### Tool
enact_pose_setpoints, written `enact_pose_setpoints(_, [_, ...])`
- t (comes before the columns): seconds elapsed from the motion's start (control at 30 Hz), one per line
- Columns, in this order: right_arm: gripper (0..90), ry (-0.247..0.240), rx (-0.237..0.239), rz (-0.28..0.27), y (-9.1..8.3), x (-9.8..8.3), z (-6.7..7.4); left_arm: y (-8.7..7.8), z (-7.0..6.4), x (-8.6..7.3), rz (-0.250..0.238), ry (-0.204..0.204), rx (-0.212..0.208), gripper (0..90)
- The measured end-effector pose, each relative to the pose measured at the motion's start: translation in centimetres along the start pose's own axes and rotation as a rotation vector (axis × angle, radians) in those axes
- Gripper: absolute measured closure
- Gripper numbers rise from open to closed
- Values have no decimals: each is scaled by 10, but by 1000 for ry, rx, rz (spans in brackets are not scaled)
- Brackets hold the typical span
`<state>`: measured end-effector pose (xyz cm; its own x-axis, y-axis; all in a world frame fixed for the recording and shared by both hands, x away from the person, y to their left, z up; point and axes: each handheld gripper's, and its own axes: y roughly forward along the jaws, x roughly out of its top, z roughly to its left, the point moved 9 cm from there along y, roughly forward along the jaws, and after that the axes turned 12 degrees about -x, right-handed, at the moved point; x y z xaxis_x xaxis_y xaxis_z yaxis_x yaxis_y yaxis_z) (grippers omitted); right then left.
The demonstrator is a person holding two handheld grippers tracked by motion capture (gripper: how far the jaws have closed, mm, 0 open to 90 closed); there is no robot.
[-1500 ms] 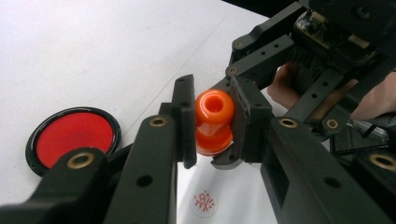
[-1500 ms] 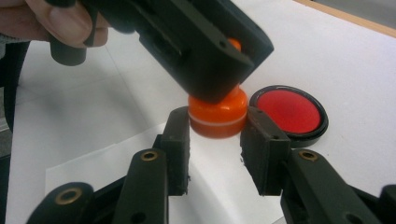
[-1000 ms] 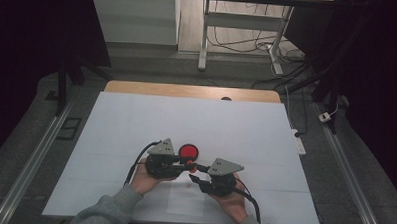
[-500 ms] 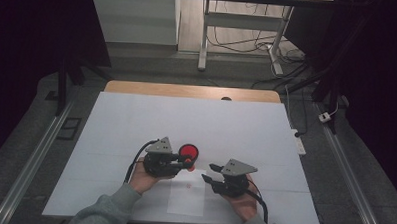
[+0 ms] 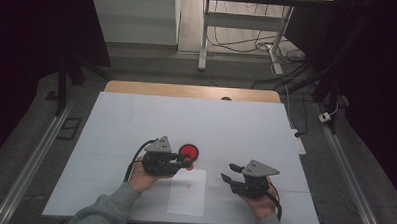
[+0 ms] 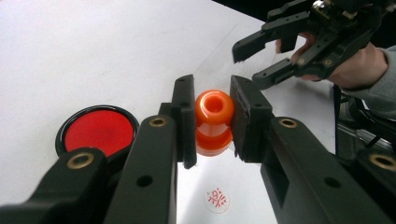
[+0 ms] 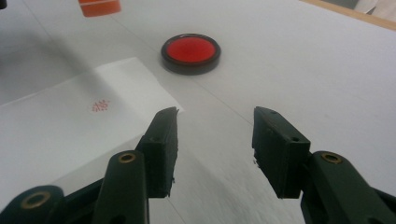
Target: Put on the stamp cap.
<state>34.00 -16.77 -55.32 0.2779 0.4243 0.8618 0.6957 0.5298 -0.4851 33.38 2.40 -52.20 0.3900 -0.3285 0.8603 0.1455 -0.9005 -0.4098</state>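
Right gripper (image 5: 234, 174) has pulled back from left gripper (image 5: 181, 160), jaws now apart, empty. Left stays clamped on orange stamp (image 6: 214, 120), held beside red ink pad (image 6: 99, 130), above paper (image 5: 187, 191) bearing red mark (image 7: 100, 106). Stamping probably done; handover over.

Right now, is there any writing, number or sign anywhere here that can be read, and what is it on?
Red round stamp mark on the white paper sheet: a sign of crossed strokes inside a ring, too small and blurred to read.
Orange stamp held in the left gripper: no lettering visible.
Red ink pad: no label visible.
Right gripper, open: no markings.
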Motion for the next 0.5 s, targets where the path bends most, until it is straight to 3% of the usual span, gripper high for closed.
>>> enact_pose_setpoints(0.17, [496,-8,-35,7,-12,-7,-14,-1,2,-1,8,0,14,723])
enact_pose_setpoints(0.37, [486,37,-111,13,-41,-25,-49,-3,6,0,7,-5,29,723])
enact_pose_setpoints(0.5, [484,53,-144,18,-53,-34,-63,-4,7,2,6,-2,38,723])
